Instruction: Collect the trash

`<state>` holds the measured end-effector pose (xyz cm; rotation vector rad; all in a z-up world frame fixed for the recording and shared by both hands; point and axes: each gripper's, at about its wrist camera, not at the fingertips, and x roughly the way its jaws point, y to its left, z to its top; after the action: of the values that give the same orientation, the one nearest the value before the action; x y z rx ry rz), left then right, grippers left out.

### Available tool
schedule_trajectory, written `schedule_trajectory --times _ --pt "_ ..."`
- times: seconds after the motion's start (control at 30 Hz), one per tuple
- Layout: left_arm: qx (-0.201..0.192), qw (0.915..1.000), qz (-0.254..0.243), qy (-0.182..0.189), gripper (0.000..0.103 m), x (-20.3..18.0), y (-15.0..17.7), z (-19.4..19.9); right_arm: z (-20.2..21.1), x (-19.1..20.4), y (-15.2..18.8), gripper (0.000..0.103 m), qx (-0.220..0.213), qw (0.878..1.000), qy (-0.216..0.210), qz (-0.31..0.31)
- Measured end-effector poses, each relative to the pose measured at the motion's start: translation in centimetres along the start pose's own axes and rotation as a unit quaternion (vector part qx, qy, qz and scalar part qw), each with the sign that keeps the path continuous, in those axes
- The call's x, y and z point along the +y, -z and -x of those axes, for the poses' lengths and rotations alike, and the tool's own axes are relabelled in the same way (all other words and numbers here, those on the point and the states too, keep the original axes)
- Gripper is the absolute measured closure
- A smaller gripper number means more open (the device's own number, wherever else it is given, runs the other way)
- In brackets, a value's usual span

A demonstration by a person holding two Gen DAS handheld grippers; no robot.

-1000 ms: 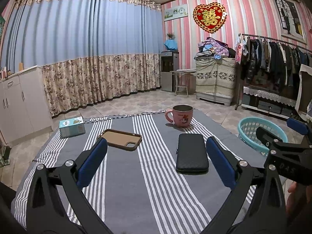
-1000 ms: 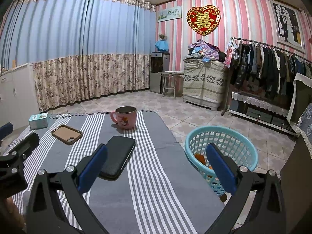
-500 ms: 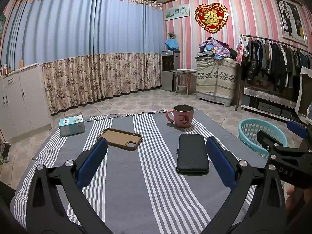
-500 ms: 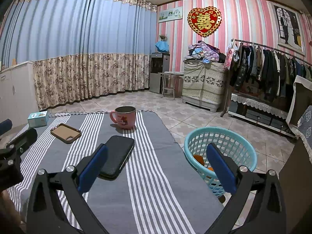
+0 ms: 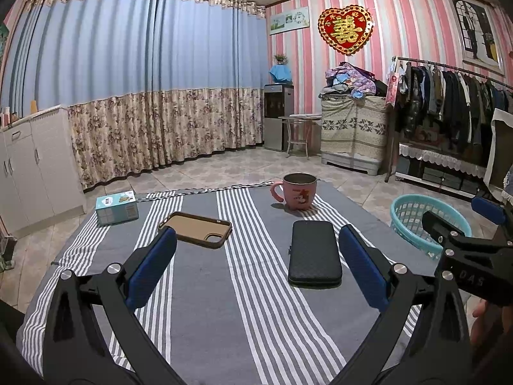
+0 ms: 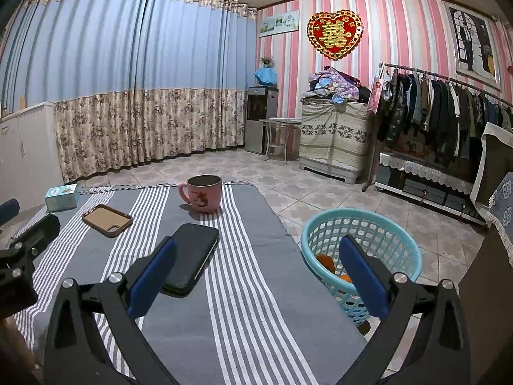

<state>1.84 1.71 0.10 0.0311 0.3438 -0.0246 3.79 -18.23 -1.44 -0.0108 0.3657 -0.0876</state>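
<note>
Basket interior visible only in right wrist view: orange scraps inside, basket on floor right of striped cloth. On cloth: one mug, one black case, one phone cover, one box. Left gripper and right gripper both spread, empty

Before us on the table, a wallet lies right of a phone case; a mug behind; a box far left; a basket on the floor, right.
</note>
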Motion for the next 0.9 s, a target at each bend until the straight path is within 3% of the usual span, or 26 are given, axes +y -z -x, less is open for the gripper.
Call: schedule_trajectory --times 0.9 --pt "0.001 1.0 0.003 0.0 0.005 -0.04 0.17 -0.01 0.02 -0.44 -0.18 0.004 0.001 1.0 -0.003 -0.001"
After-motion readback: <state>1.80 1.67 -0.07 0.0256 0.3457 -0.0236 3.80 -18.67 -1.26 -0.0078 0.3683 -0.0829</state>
